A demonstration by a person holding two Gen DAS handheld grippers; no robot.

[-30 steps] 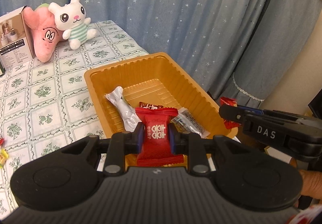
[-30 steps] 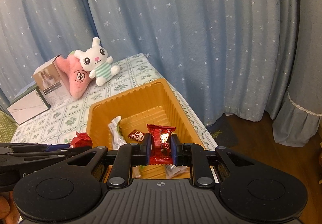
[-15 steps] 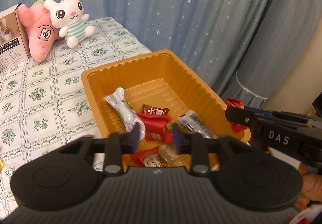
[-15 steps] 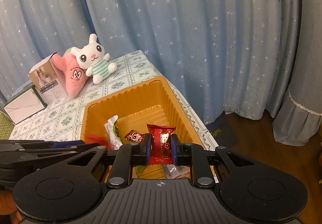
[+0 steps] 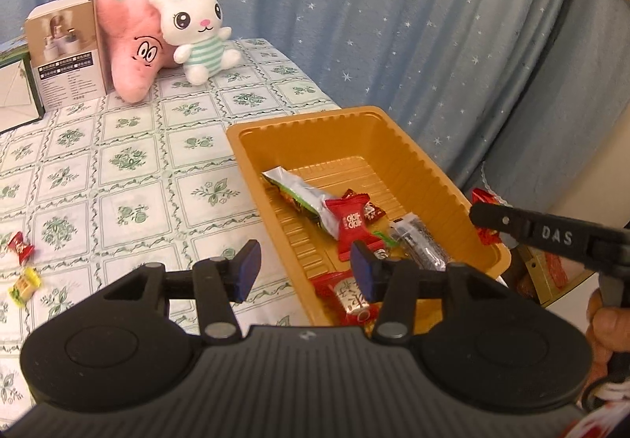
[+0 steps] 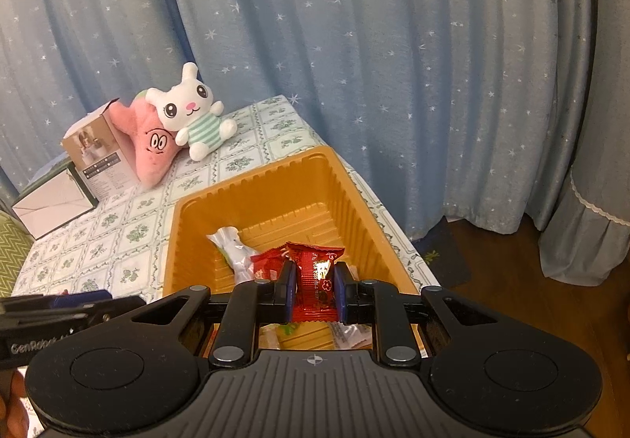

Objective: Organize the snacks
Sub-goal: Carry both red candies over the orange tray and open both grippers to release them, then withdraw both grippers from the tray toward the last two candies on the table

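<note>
Tray (image 5: 433, 166) one, table candies (image 5: 21, 249) two, left tongs (image 5: 305, 266) released, right tongs (image 6: 314, 290) grasping red packet (image 6: 315, 276)

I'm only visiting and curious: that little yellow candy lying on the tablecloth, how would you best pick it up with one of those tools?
Probably across the plump middle of the yellow candy, coming down from above. It lies flat on the tablecloth, its twisted ends are thin and floppy, and only the red candy lies near. The open left tool is closest.

My right gripper (image 5: 482, 215) reads "DAS" on its side, right of my left jaws. My left gripper (image 6: 78, 300) shows "GenRobot", left of my right jaws.
</note>
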